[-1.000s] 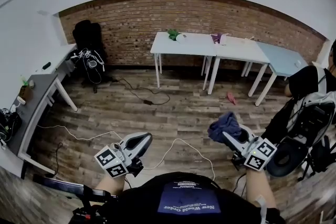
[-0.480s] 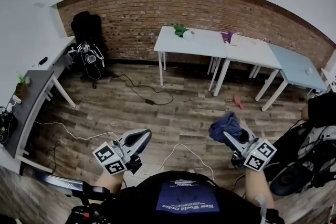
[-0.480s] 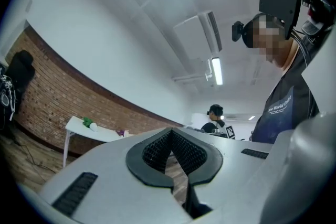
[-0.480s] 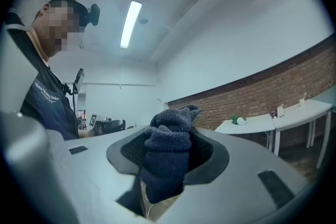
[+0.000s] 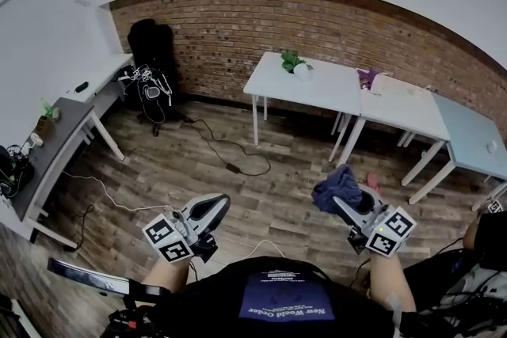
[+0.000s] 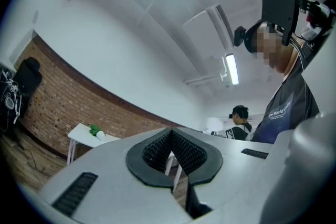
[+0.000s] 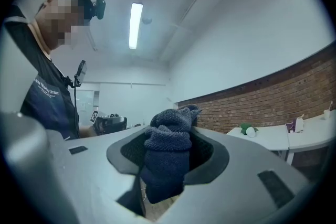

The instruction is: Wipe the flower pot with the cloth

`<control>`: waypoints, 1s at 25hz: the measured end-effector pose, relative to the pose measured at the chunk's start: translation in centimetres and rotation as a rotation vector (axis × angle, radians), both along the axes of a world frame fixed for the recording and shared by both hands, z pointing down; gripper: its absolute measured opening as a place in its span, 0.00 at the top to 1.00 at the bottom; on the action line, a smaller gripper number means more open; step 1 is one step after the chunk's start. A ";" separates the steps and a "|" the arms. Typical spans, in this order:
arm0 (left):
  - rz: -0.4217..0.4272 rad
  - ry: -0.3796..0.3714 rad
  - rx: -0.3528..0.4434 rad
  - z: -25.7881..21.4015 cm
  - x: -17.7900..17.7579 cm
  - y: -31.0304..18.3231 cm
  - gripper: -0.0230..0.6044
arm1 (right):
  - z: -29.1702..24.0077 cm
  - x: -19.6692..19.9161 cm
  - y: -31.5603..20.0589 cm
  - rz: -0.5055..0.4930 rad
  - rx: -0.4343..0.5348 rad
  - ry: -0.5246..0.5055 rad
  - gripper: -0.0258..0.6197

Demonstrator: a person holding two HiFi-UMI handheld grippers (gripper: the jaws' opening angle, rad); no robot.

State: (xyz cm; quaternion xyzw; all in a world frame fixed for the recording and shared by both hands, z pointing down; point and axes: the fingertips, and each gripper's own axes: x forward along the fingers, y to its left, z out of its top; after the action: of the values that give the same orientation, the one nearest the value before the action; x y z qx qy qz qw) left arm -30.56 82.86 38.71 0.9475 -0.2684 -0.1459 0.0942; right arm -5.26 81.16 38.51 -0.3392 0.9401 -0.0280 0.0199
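Head view: we place the flower pot (image 5: pixel 303 73) on the far counter (image 5: pixel 337 89), upper centre, well apart, nearer our right gripper (image 5: pixel 342 206), fingers clamped on the cloth (image 5: pixel 337 184); left gripper (image 5: pixel 218 206) fingers closed, empty.

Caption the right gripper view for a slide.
Right tongs clamp the dark cloth; flower pot sits on a distant table.

The only readable text is on the person's dark blue shirt (image 5: pixel 281 305), at the bottom centre of the head view: white letters, seen upside down, spell "New World Order". A smaller line beside it is too fine to read. The same print shows on the shirt (image 7: pixel 50 102) at the left of the right gripper view, partly legible as "World Order". The marker cubes (image 5: pixel 168 241) carry only black-and-white square patterns.
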 end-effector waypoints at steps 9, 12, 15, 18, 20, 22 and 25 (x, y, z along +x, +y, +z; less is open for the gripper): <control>0.014 -0.017 -0.037 2.2 3.6 -10.0 0.96 | 2.8 3.1 -10.2 -0.002 -0.043 -0.012 0.71; 0.054 -0.010 -0.038 3.1 3.2 -14.7 0.96 | 3.4 2.5 -14.1 0.032 -0.048 -0.002 0.71; 0.110 0.005 -0.016 3.6 2.4 -20.9 0.96 | 3.3 1.7 -19.0 0.083 -0.034 0.021 0.71; 0.165 0.005 -0.004 3.8 1.1 -27.5 0.96 | 2.5 0.4 -24.4 0.148 -0.021 0.006 0.71; 0.204 -0.010 -0.002 3.4 -0.4 -31.6 0.96 | 1.8 -1.2 -27.7 0.182 -0.024 -0.014 0.71; 0.237 -0.031 0.014 2.7 -2.1 -35.8 0.96 | 0.7 -2.6 -31.4 0.218 -0.023 -0.017 0.71; 0.254 -0.034 0.005 2.2 -4.6 -42.0 0.96 | -0.2 -4.4 -36.4 0.258 -0.030 -0.030 0.71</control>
State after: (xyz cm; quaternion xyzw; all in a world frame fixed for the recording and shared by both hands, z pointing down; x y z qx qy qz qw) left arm -35.13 40.91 40.94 0.9764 -0.1474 -0.1176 0.1051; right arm -9.66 44.72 38.34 -0.4569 0.8878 -0.0444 0.0324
